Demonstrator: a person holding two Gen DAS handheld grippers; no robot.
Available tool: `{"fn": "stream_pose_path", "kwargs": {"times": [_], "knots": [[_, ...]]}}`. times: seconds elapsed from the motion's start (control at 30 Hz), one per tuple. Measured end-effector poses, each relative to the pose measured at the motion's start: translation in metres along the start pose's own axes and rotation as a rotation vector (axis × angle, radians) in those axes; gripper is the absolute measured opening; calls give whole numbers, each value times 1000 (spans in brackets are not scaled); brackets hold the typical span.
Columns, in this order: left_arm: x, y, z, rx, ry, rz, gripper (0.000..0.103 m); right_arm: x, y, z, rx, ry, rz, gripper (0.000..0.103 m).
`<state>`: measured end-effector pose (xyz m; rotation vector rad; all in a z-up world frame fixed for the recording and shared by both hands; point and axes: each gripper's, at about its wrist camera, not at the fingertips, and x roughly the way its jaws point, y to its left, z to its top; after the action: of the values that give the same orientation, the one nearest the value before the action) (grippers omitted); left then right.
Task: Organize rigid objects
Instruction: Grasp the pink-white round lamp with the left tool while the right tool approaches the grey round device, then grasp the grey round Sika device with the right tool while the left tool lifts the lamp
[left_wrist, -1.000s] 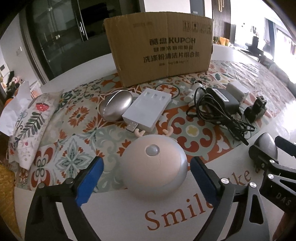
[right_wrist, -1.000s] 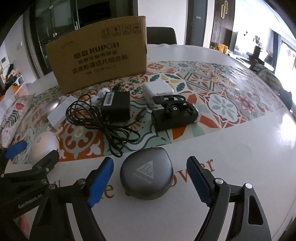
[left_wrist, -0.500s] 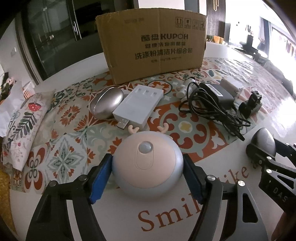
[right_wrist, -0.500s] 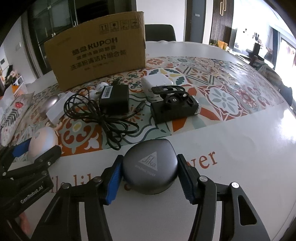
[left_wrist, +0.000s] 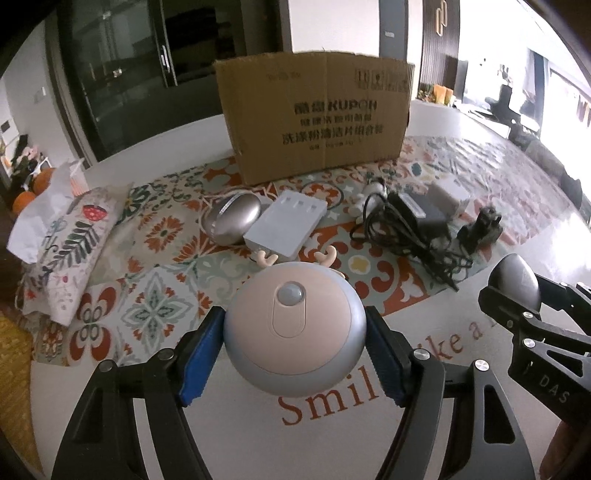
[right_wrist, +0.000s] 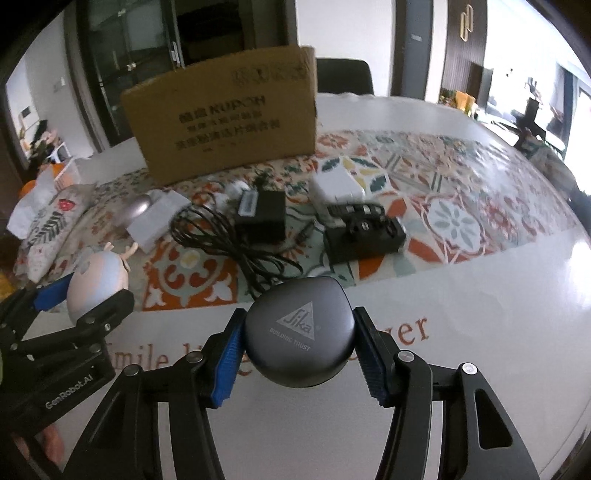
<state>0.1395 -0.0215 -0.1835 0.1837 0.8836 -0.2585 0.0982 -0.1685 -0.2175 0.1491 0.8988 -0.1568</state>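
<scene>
My left gripper (left_wrist: 293, 360) is shut on a round pink lamp with small antlers (left_wrist: 293, 325), lifted a little off the white table. Its blue pads press both sides of the lamp. My right gripper (right_wrist: 297, 356) is shut on a dark grey rounded case with a triangle logo (right_wrist: 299, 332), also held just above the table. In the right wrist view the left gripper (right_wrist: 79, 299) and the pink lamp (right_wrist: 98, 288) show at the left. From the left wrist view, the right gripper's black frame (left_wrist: 535, 332) and the grey case (left_wrist: 515, 280) appear at the right.
A brown cardboard box (left_wrist: 317, 114) stands at the back on a patterned mat (left_wrist: 155, 273). On the mat lie a silver oval case (left_wrist: 232, 218), a white flat device (left_wrist: 286, 229), a black adapter with tangled cable (left_wrist: 413, 225), a white charger (right_wrist: 338, 186), a black mount (right_wrist: 364, 236). A floral pouch (left_wrist: 70, 251) lies left.
Both grippers closed from open onto their objects, the left on the pink lamp and the right on the grey case. The left then rose with the lamp.
</scene>
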Motion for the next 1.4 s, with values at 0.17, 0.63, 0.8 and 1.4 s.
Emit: {"fn": "stream_pose_path", "kwargs": {"times": [0.17, 0.63, 0.8, 1.4], "knots": [[-24, 2, 9, -39, -35, 17, 74, -18, 2, 14, -39, -26, 43, 57], [-81, 2, 48, -125, -152, 84, 74, -72, 6, 59, -139, -162, 112, 57], [-92, 4, 62, -150, -177, 92, 74, -86, 7, 74, -149, -210, 133, 57], [-107, 12, 121, -174, -251, 161, 74, -100, 12, 143, -197, -298, 201, 57]]}}
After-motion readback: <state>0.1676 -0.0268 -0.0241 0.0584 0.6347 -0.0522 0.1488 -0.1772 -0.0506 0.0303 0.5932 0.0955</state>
